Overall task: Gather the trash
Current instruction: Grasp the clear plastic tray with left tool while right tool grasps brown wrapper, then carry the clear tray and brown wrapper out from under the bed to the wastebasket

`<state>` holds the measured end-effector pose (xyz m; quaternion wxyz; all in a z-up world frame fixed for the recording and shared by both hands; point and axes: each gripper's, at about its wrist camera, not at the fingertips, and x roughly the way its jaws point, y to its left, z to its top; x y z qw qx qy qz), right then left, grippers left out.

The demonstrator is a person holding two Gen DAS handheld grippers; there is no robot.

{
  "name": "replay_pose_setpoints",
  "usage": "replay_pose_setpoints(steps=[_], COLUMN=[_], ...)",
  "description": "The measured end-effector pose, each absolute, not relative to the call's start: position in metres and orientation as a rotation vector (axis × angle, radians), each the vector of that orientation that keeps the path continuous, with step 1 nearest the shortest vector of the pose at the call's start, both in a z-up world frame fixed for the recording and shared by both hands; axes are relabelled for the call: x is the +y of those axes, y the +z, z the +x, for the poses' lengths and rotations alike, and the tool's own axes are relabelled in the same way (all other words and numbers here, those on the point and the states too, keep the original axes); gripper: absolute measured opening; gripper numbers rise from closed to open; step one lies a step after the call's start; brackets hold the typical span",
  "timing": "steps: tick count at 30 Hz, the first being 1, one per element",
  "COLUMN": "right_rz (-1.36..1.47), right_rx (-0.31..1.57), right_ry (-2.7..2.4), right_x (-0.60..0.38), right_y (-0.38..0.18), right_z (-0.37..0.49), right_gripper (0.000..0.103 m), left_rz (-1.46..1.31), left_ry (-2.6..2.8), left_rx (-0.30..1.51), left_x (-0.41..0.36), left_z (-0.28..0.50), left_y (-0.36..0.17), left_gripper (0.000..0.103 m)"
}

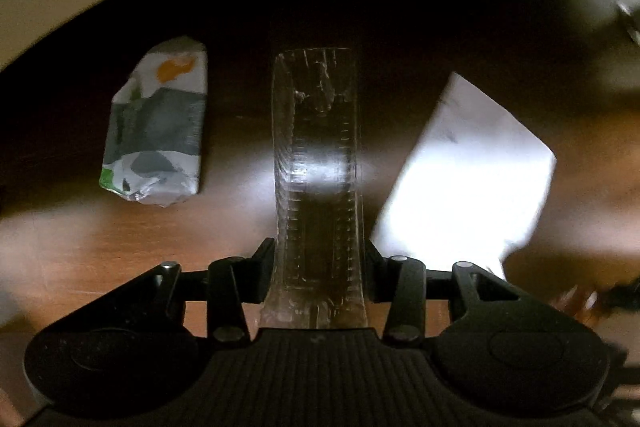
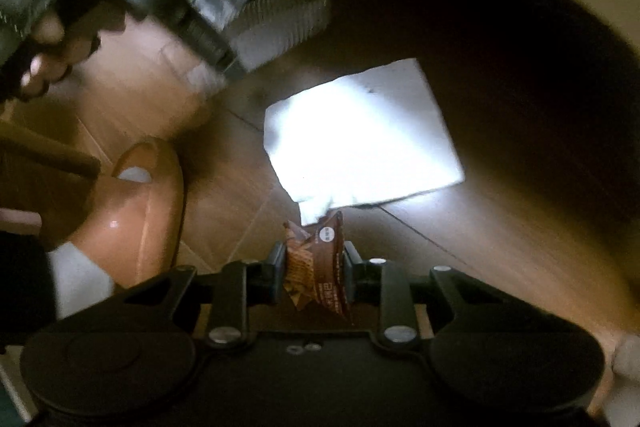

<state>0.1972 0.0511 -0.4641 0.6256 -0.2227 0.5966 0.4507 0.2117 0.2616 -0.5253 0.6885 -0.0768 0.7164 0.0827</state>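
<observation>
Collection is midway, we judge: our left gripper (image 1: 318, 255) clamps a clear ribbed plastic tray (image 1: 316, 155), our right gripper (image 2: 314, 271) pinches a brown crinkled snack wrapper (image 2: 316, 263), and both next need dropping somewhere before the white paper sheet (image 2: 360, 135).

Left gripper (image 1: 318, 259) and right gripper (image 2: 314, 267) each point down at the floor, jaws clamped narrowly on something.

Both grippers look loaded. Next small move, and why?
Probably carry both loads off to a bin, none in view. The left gripper is shut on the clear plastic tray, the right gripper on the brown snack wrapper; the white paper must wait.
</observation>
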Motion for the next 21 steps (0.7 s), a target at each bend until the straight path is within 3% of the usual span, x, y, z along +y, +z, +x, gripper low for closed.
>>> replay_pose_setpoints(steps=[9, 21], right_rz=[-0.359, -0.161], right_rx=[1.321, 1.201], right_ry=[0.838, 0.653], right_x=[-0.026, -0.128], right_y=[-0.375, -0.248], right_z=[0.209, 0.200], right_gripper=[0.027, 0.027], left_rz=[0.002, 0.145], left_ry=[-0.049, -0.218], left_rx=[1.662, 1.500], left_x=[0.211, 0.127], left_z=[0.205, 0.202], left_y=[-0.464, -0.327], left_gripper=[0.042, 0.042])
